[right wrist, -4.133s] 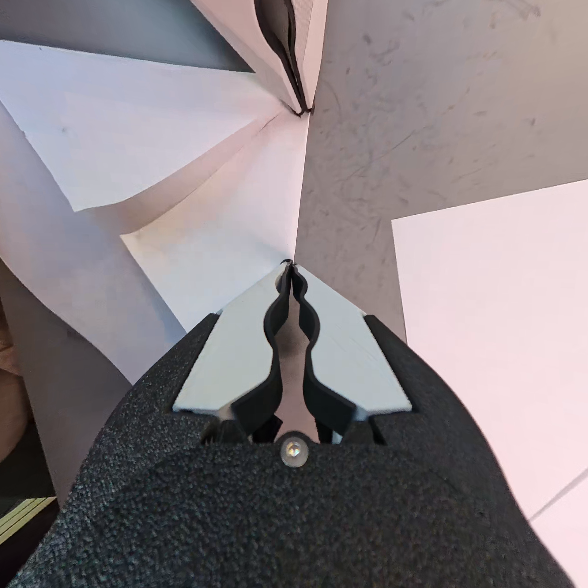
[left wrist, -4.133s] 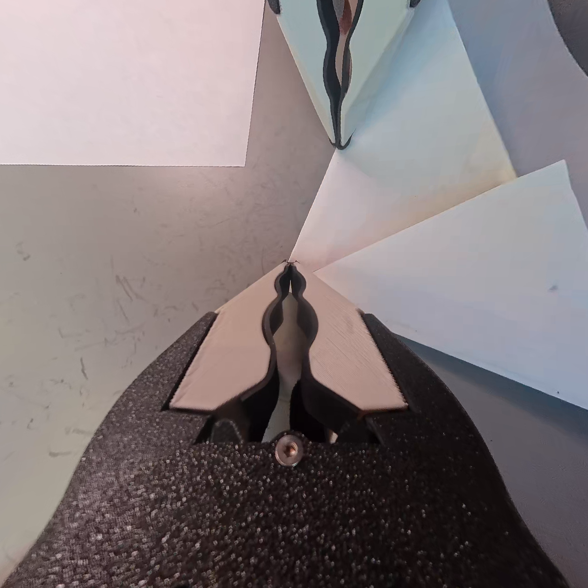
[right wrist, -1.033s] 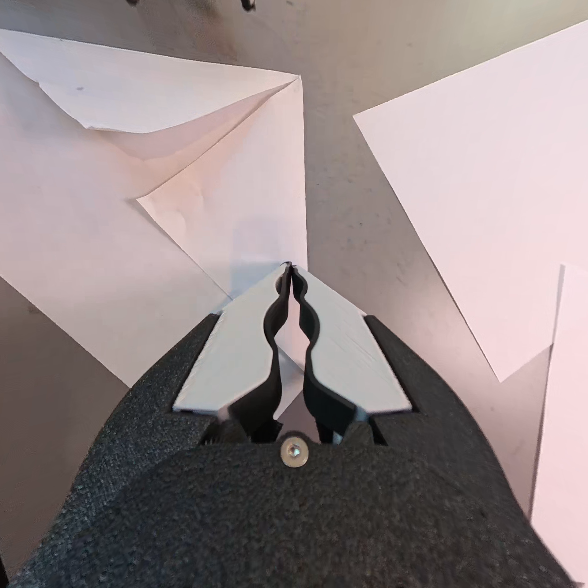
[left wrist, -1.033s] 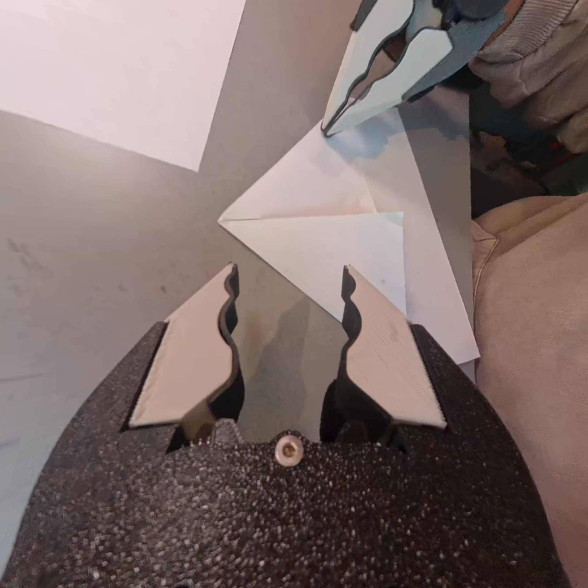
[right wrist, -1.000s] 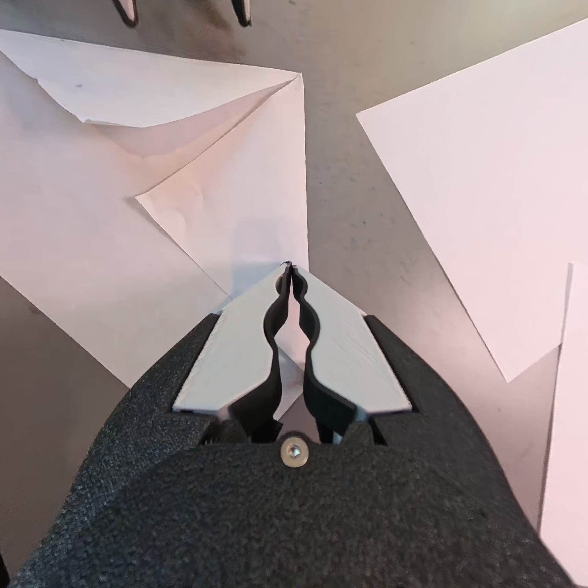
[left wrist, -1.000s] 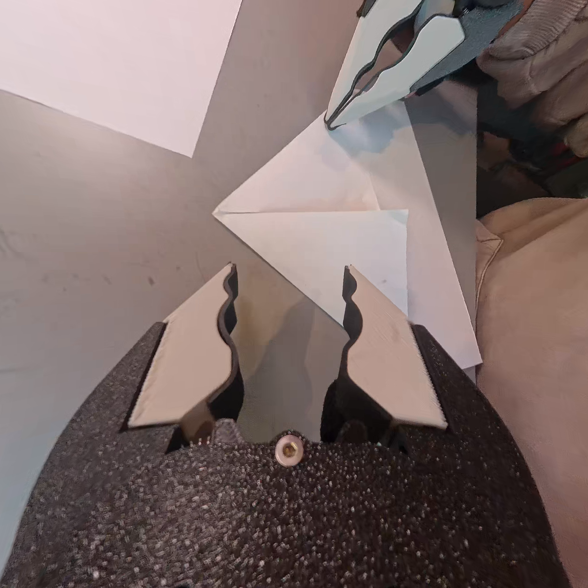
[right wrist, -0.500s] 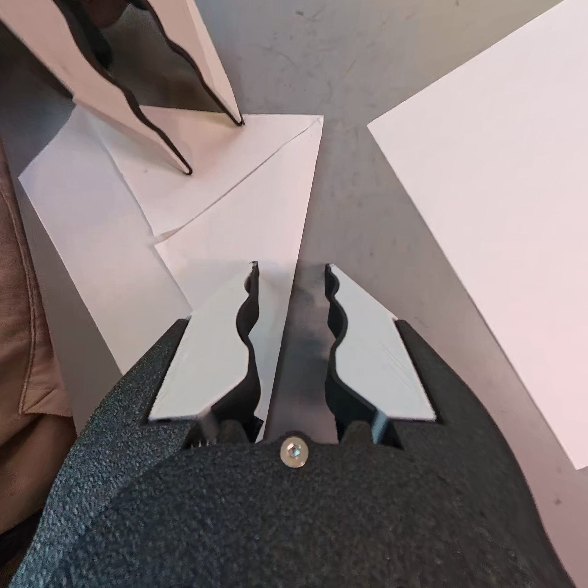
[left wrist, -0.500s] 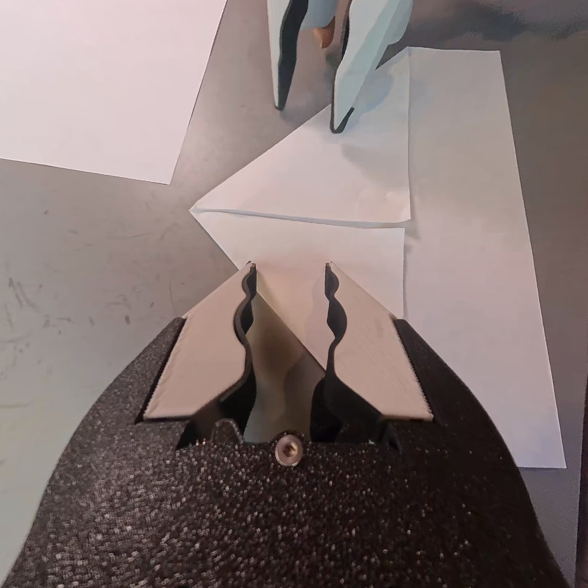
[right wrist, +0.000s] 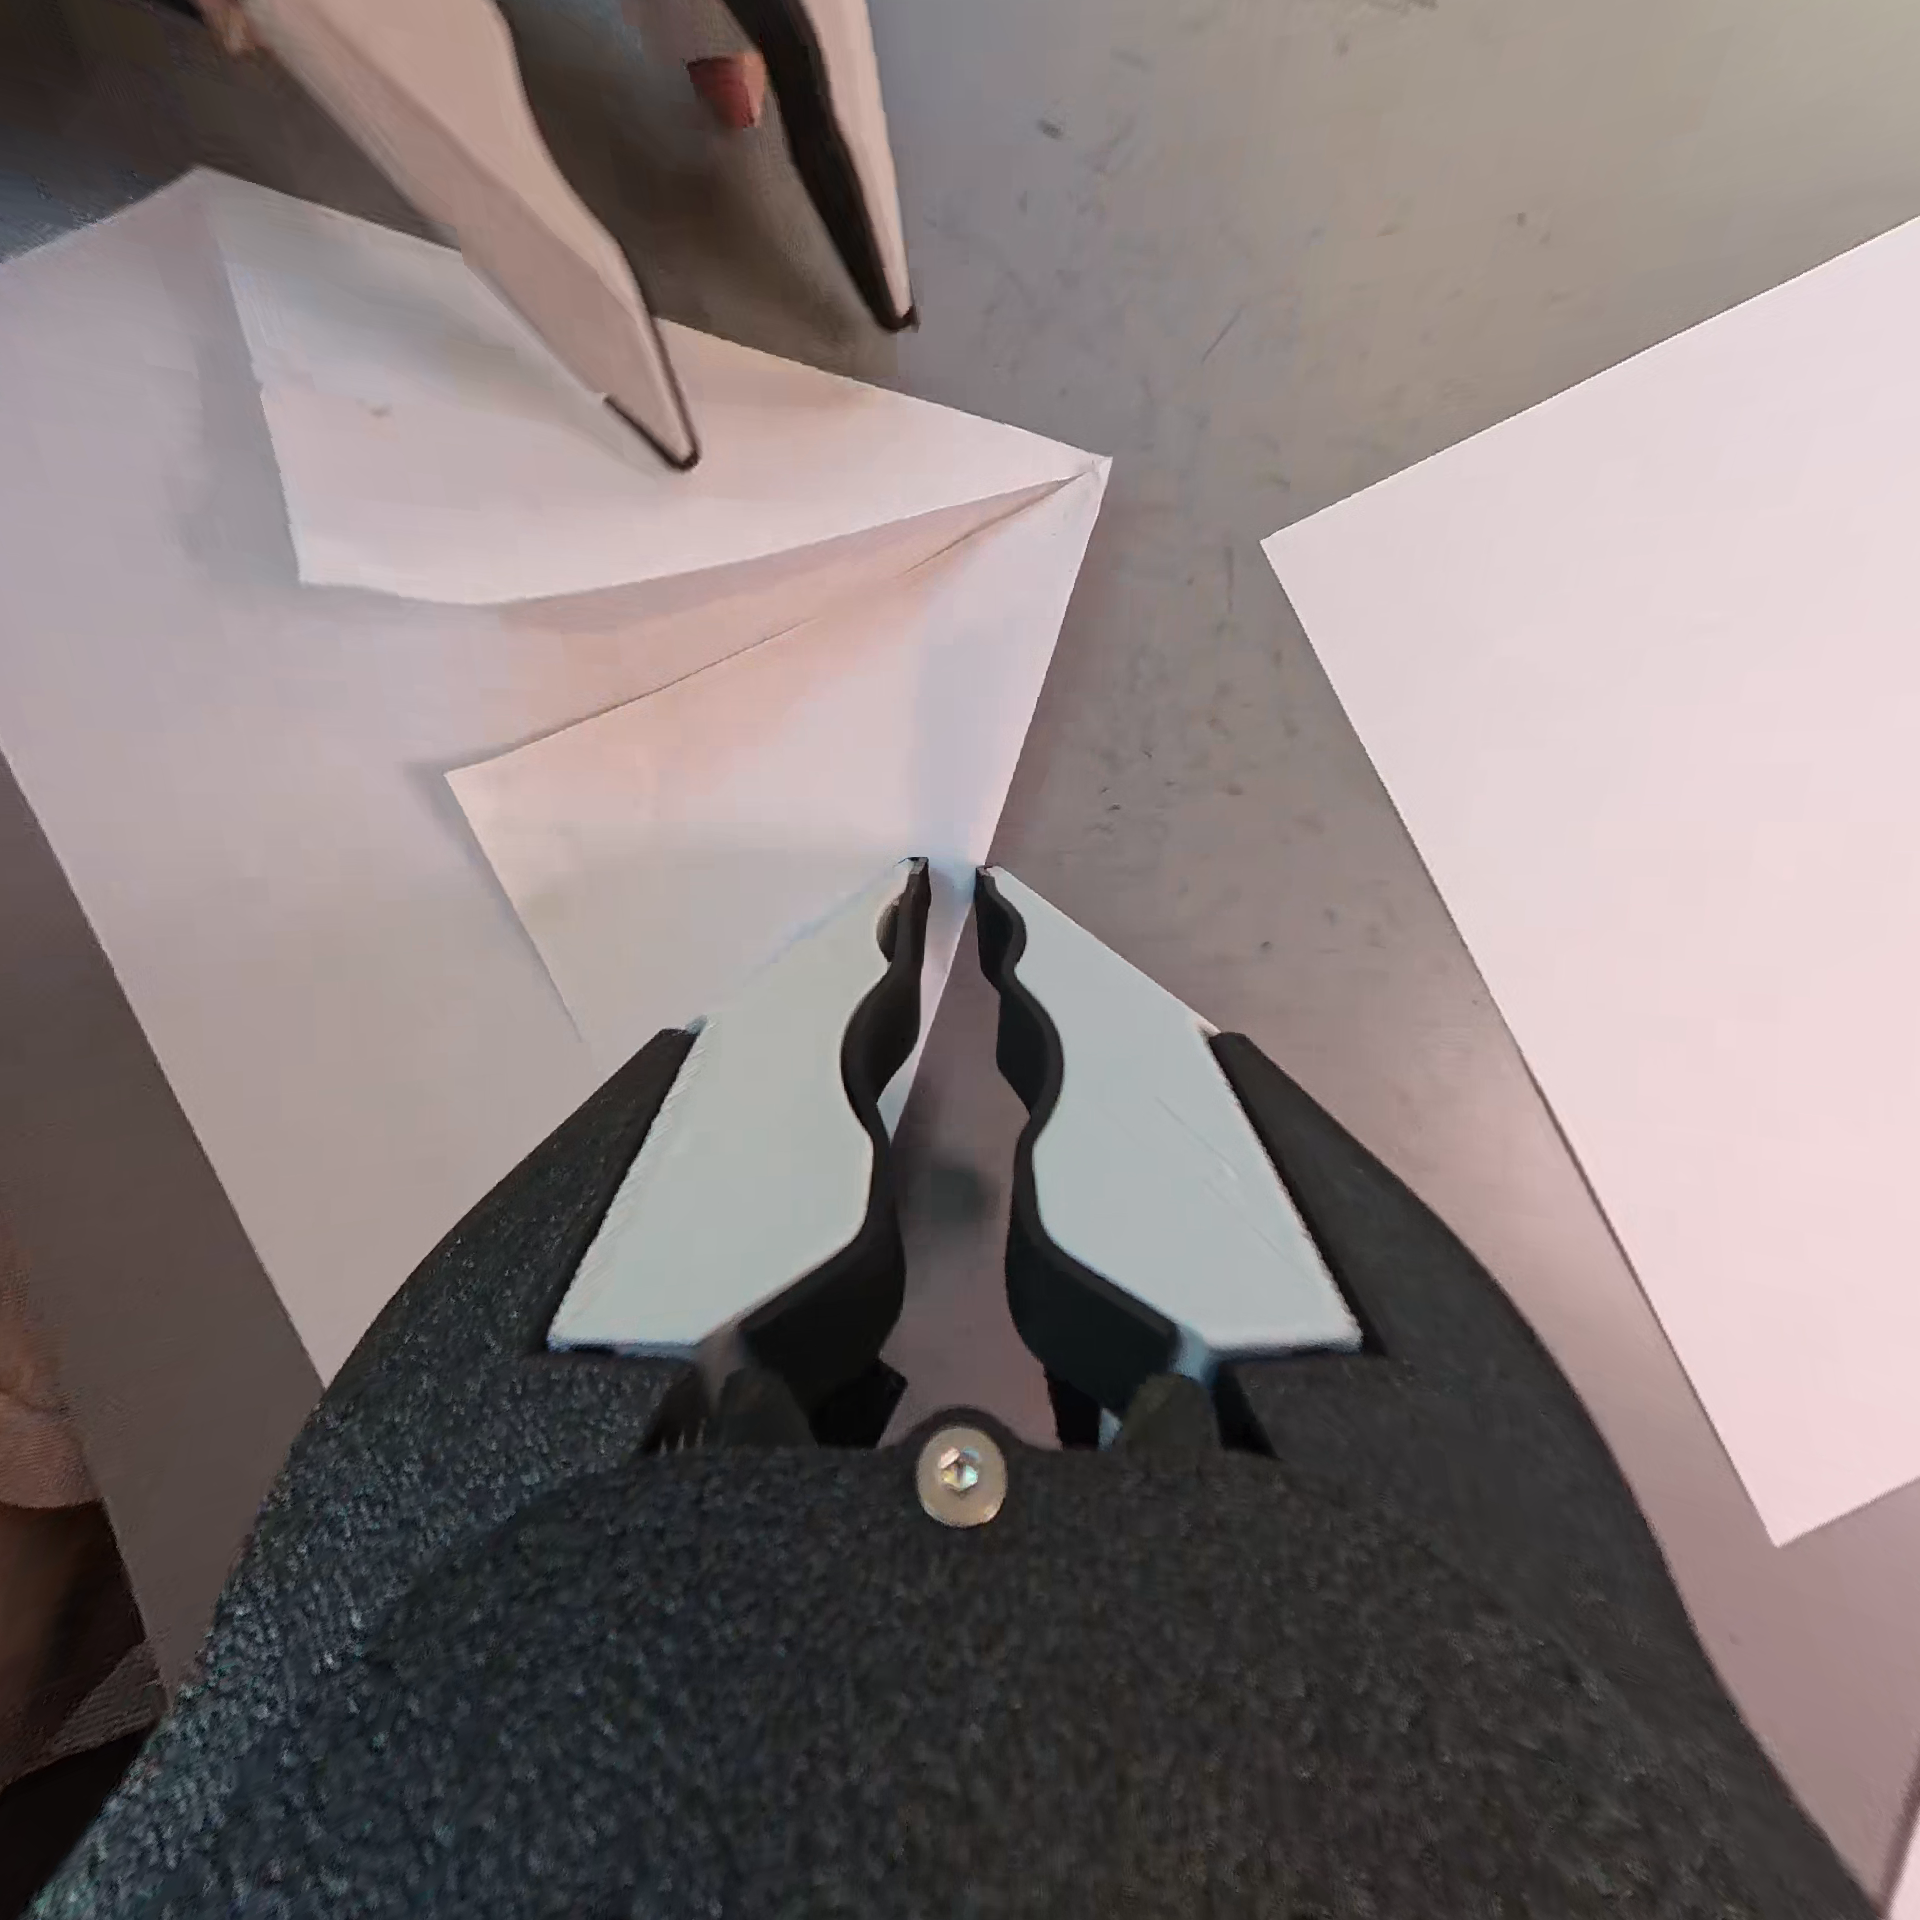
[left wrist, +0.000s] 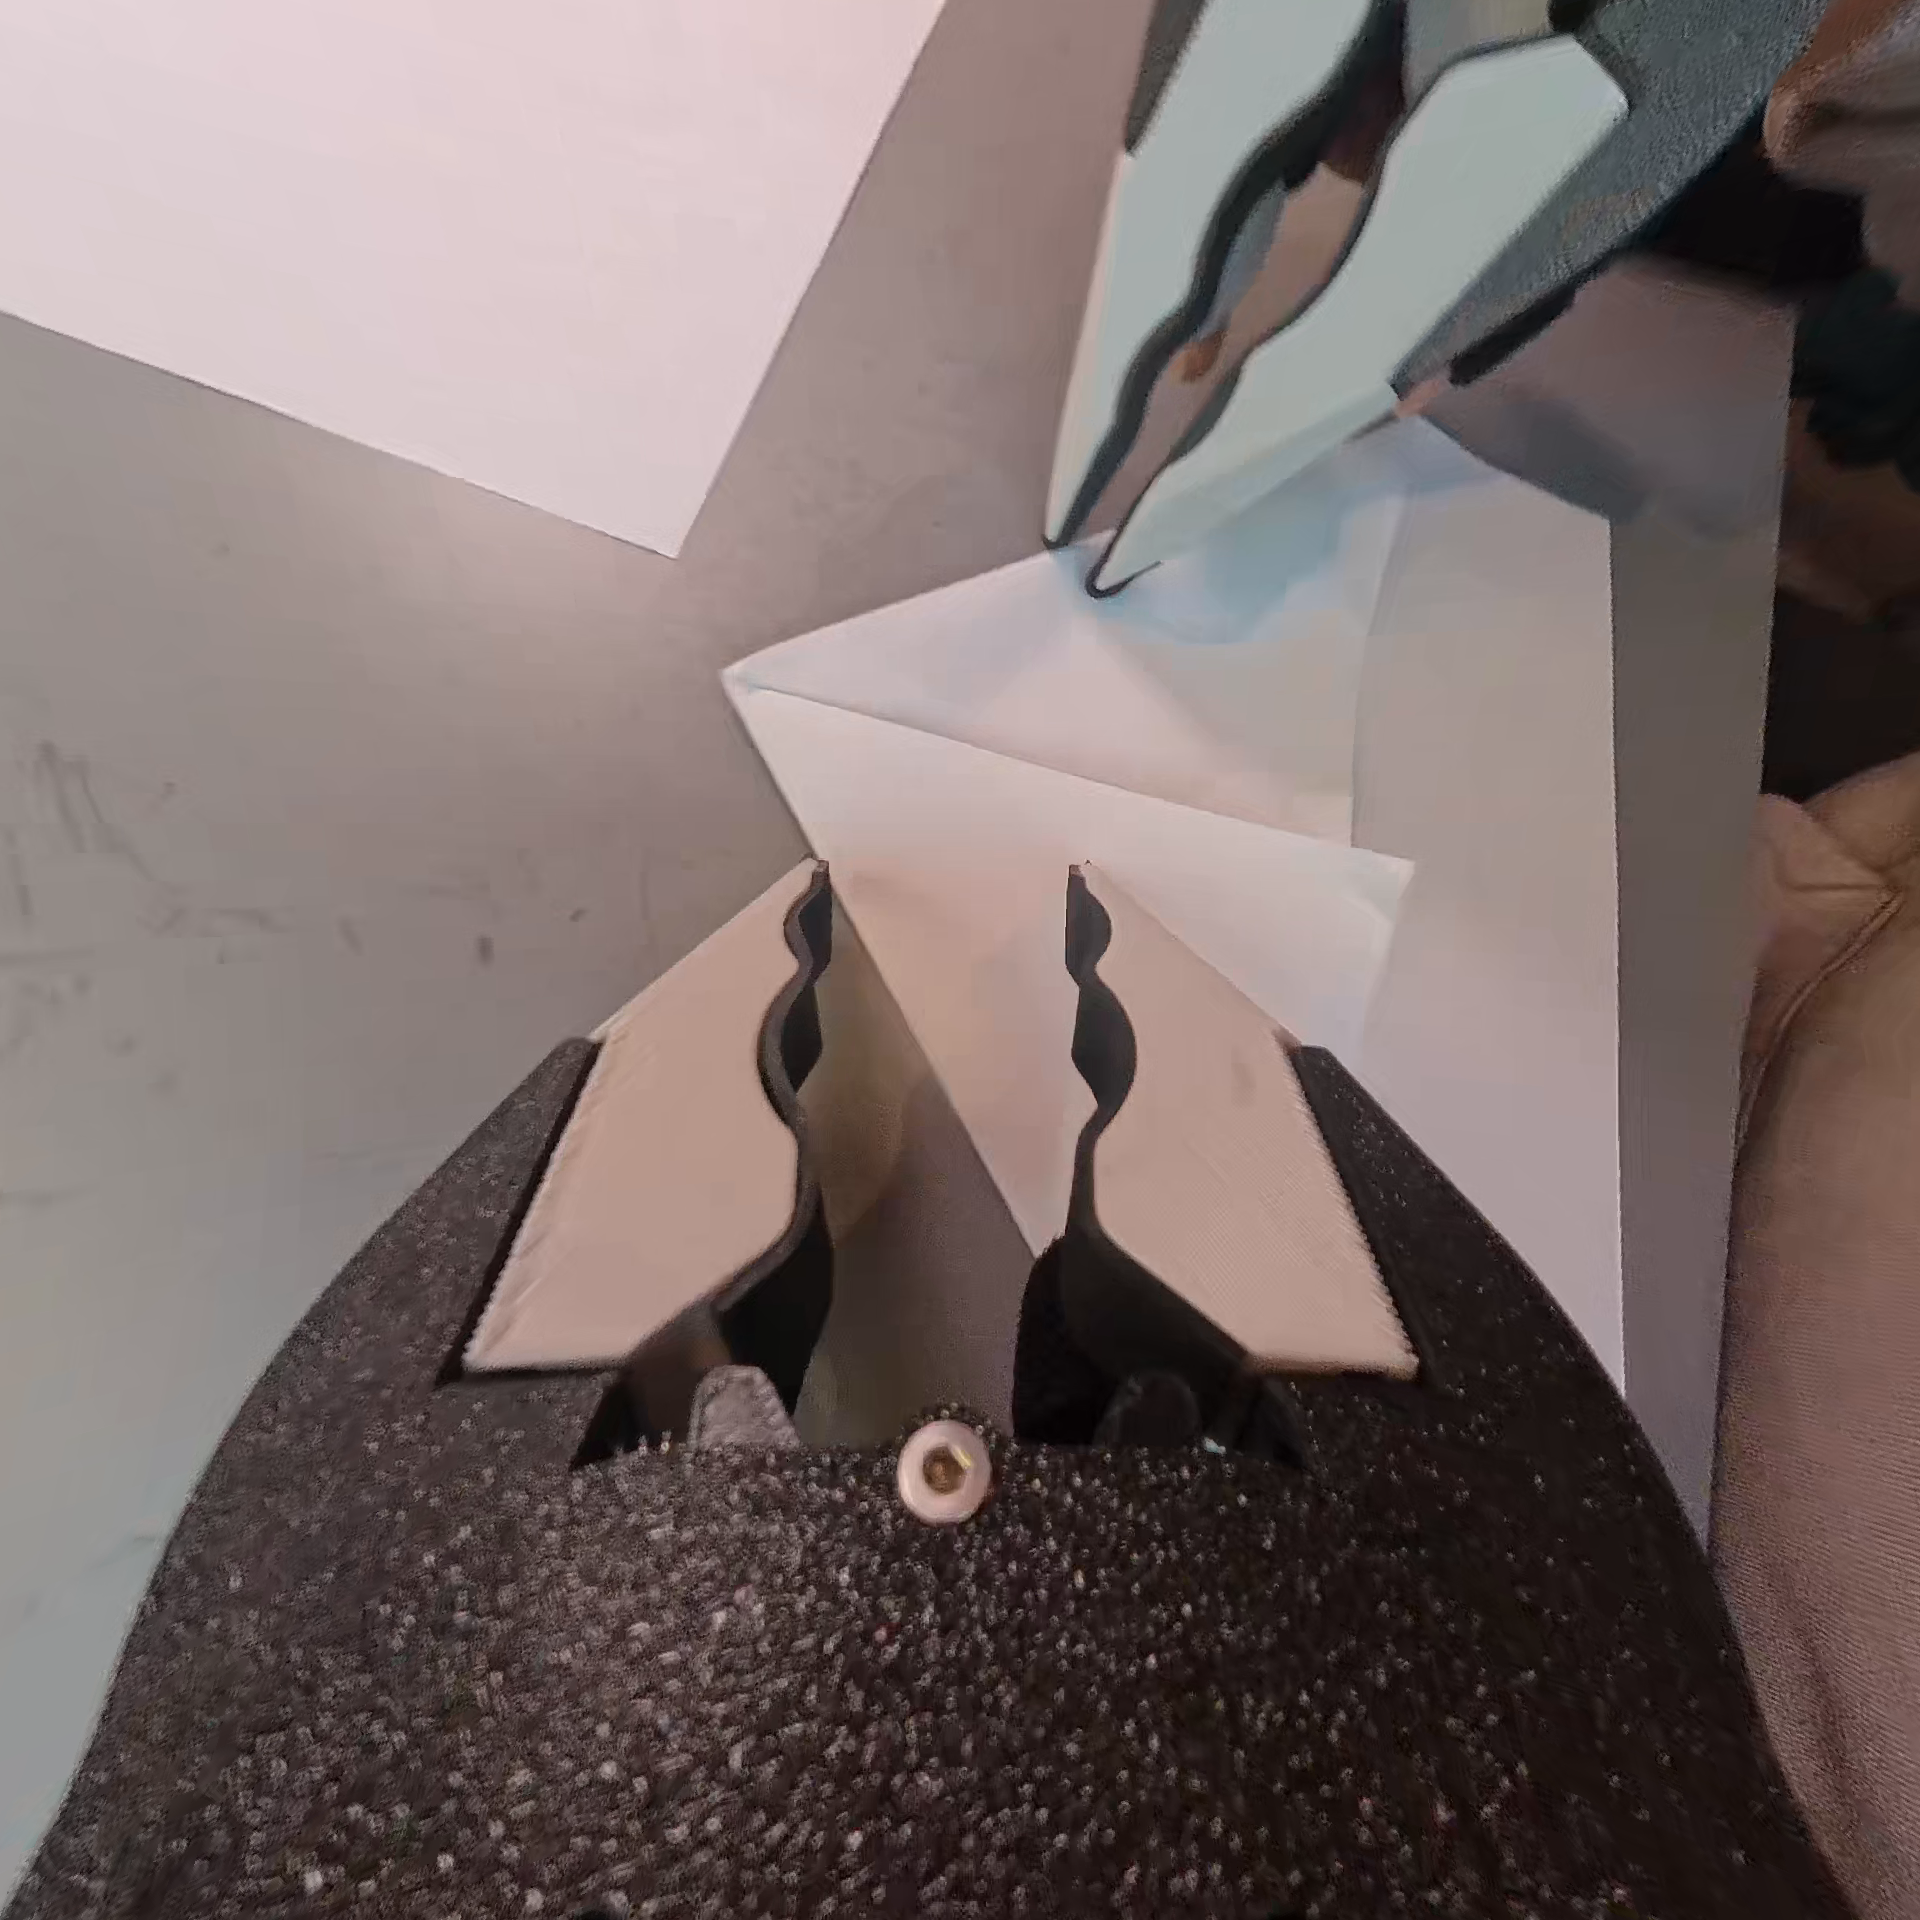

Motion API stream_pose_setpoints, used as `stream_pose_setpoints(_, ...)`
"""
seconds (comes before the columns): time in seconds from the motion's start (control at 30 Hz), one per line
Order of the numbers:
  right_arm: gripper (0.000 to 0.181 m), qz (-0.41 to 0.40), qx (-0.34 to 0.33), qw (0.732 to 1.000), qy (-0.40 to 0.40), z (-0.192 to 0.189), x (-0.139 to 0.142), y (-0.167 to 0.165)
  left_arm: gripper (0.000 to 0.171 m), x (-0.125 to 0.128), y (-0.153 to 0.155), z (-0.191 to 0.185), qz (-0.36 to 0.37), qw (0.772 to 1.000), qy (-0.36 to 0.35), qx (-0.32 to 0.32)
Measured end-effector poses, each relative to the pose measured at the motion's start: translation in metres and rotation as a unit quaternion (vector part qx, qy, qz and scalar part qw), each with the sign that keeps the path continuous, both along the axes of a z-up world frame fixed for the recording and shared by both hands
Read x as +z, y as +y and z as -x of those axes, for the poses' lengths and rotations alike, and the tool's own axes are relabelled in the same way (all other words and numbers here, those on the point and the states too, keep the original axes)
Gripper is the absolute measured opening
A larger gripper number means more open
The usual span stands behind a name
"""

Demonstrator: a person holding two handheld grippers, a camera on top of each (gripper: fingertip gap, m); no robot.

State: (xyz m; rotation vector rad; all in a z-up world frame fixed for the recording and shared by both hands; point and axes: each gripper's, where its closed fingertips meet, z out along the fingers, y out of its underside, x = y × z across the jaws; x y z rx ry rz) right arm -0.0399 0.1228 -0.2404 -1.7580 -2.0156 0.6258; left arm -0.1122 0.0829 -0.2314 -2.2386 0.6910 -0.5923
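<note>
Left gripper (left wrist: 948, 868) gapes wide over folded paper (left wrist: 1091, 790); right gripper (right wrist: 951, 868), barely parted, straddles its edge, gripping nothing

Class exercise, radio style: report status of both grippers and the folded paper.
Left gripper open over folded paper. Right gripper slightly open at its edge. Flat sheet lies apart; nothing blocking.

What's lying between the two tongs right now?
In the right wrist view, only the folded sheet lies between the right tongs and the left tongs: its two flaps meet at a point.
</note>
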Motion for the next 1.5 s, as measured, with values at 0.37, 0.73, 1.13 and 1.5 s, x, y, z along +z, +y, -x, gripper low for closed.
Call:
stream_pose_setpoints(0.37, 0.002, 0.009, 0.005, 0.998, 0.057, -0.005, 0.024, 0.000, 0.050, 0.004, 0.009, -0.001, 0.098, 0.990, -0.084, -0.053)
stream_pose_setpoints(0.73, 0.030, -0.017, 0.005, 0.999, -0.042, -0.015, -0.003, -0.027, 0.026, -0.012, 0.003, -0.005, -0.021, 0.985, 0.156, -0.075)
stream_pose_setpoints(1.13, 0.000, -0.042, 0.054, 0.996, 0.058, -0.005, 0.009, -0.013, 0.048, 0.003, 0.019, 0.010, 0.046, 0.997, 0.017, -0.066)
stream_pose_setpoints(1.5, 0.015, -0.019, 0.024, 0.997, 0.074, -0.010, 0.019, -0.002, 0.022, -0.010, 0.042, 0.001, 0.023, 0.967, 0.083, -0.239)
